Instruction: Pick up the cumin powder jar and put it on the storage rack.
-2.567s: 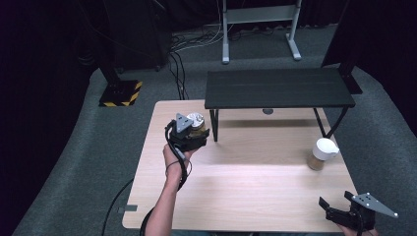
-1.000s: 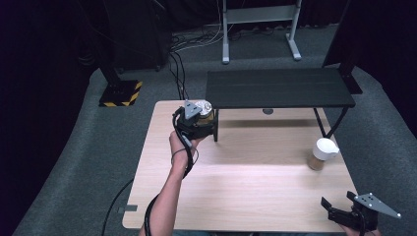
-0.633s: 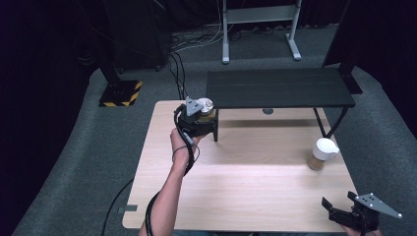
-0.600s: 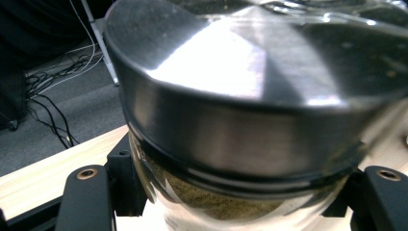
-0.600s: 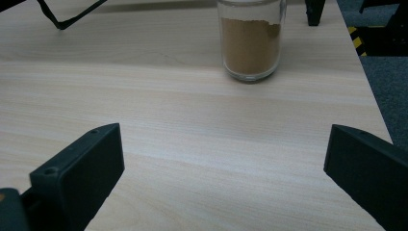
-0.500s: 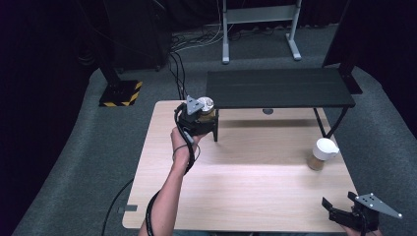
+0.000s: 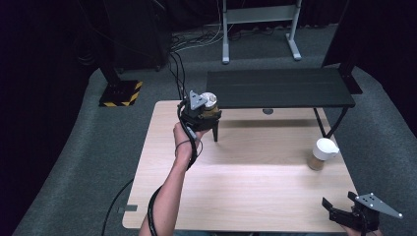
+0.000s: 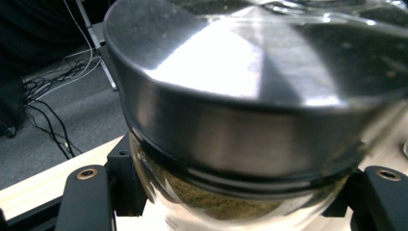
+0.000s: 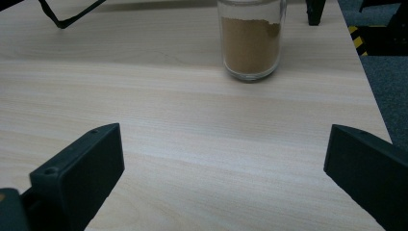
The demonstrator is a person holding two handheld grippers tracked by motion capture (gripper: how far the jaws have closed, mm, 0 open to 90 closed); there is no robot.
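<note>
Glass fills most of the left gripper view: a clear glass jar with a brushed metal lid (image 8: 250,96) sits so close that its base and right side are cut off, with brownish powder visible low inside it. The left hand-held gripper (image 7: 200,112) is clamped on this jar, its black jaws pressing either side of the glass. In the high view the jar shows as a pale lid and amber body (image 7: 210,105), partly hidden by the gripper's grey three-cornered plate, held above the far left of the light wooden counter (image 7: 246,187), just beside the left end of the black slatted shelf on thin legs (image 7: 280,88).

Compared with 2.6 s ago, the left hand has carried the jar farther away and up toward the shelf's edge (in the last half second it has barely shifted).

The right hand-held gripper (image 7: 344,214) hangs at the counter's near right corner, partly cut by the frame, jaws spread wide with nothing between them. Ahead of it stands a second glass jar of tan powder with a white lid (image 7: 322,153), its top cropped in the right gripper view (image 9: 250,41).
</note>
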